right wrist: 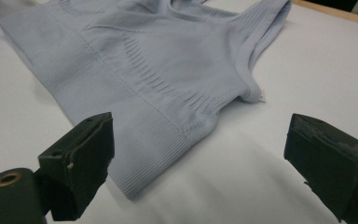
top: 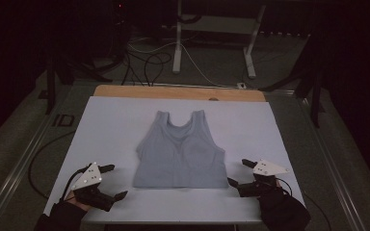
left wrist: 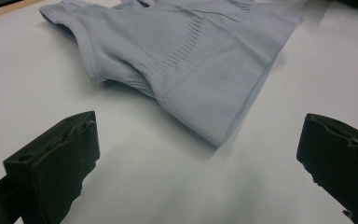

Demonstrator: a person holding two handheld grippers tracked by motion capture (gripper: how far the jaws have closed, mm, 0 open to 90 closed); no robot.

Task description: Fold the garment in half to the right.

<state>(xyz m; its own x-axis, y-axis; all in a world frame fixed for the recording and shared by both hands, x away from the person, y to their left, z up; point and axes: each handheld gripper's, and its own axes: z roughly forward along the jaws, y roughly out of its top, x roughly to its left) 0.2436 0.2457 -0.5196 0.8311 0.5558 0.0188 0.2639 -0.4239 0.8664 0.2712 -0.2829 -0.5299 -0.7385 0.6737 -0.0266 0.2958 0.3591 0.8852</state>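
no writing is showing on the grey top (top: 180, 151); both claws, left (top: 112, 182) and right (top: 237, 172), are spreading empty over the white table (top: 111, 125) in a dim room.

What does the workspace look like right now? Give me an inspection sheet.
Surface: white sheet over a wooden table, flat and evenly lit.
Job's things: grey top laid flat mid-sheet, straps toward the far edge, hem toward the person.
Clutter: nothing seen on the sheet.
Grippers: left gripper open, resting near the hem's left corner, apart from the cloth; right gripper open, its near jaw tip close to the hem's right corner, contact unclear.
Cables: one trails from each gripper off the sheet; loose cables on the floor beyond the table.
Surroundings: dark room, white desk legs behind.
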